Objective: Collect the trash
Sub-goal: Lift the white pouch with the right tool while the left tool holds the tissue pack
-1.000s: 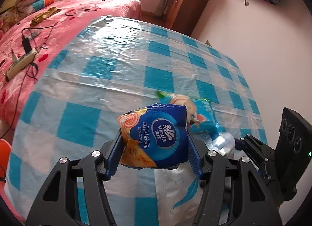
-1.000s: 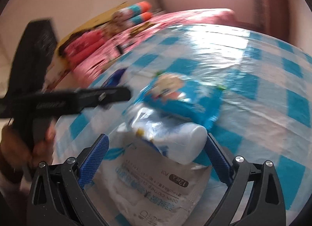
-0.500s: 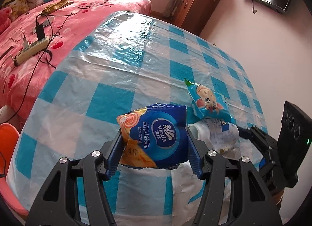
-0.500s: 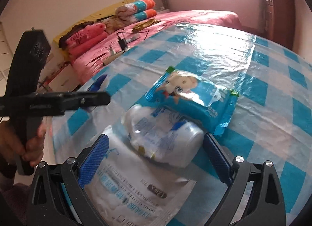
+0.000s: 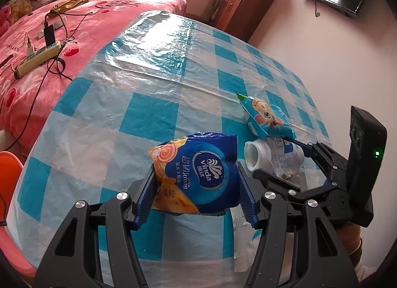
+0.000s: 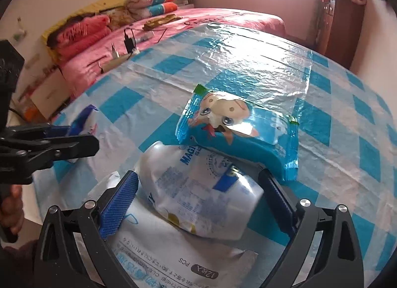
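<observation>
My left gripper (image 5: 196, 188) is shut on a blue Vinda tissue pack (image 5: 198, 176) and holds it above the checked table. My right gripper (image 6: 198, 193) is closed around a crumpled white plastic bottle (image 6: 198, 193), pads touching both its sides; the bottle also shows in the left wrist view (image 5: 273, 156). A blue cartoon snack bag (image 6: 235, 129) lies flat just beyond the bottle, also in the left wrist view (image 5: 265, 119). A white wipes packet (image 6: 168, 258) lies under the bottle at the table's near edge.
The table carries a blue-and-white checked plastic cloth (image 5: 153, 82). A pink bed (image 5: 37, 39) with a power strip (image 5: 37, 57) and cables stands to the left. A wooden cabinet (image 5: 245, 7) stands at the back. An orange stool (image 5: 10, 168) sits by the table's left edge.
My right gripper has moved in and closed its pads onto the bottle. My left gripper has pulled back with the tissue pack, so more of the table shows.
</observation>
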Motion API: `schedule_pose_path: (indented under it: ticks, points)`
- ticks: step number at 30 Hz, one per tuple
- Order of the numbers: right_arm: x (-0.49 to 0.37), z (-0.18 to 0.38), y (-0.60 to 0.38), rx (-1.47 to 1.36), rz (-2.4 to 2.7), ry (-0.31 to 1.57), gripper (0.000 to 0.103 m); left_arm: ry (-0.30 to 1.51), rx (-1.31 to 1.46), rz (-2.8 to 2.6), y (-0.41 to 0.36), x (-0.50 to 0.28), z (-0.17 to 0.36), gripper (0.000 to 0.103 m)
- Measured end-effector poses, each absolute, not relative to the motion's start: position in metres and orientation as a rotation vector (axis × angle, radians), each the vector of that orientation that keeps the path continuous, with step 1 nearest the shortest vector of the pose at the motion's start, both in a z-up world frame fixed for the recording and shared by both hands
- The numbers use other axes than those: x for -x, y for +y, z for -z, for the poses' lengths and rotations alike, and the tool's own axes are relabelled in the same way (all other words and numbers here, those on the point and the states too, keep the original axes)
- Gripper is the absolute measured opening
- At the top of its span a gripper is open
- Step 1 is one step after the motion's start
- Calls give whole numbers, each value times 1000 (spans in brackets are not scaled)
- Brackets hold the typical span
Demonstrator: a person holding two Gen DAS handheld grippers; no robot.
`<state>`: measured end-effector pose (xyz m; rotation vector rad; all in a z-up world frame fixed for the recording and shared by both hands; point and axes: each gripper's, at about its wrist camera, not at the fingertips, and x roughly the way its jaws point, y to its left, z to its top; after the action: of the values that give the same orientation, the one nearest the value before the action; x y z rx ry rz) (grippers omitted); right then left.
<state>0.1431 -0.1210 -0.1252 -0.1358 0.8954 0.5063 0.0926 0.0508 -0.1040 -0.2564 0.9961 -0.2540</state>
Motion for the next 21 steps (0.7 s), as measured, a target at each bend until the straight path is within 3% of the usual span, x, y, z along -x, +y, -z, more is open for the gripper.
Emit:
schedule_pose_path:
  ticks: [4, 9, 21]
  points:
    - [-145, 125, -120, 135, -493, 896, 96, 989, 268, 271, 56, -90, 106, 61]
    - [-141, 125, -119, 152, -469, 881, 85, 979, 283, 291, 61, -88, 107, 61]
    - [-129, 120, -125, 128, -441, 867, 84, 952, 285, 308, 74, -80, 104, 61]
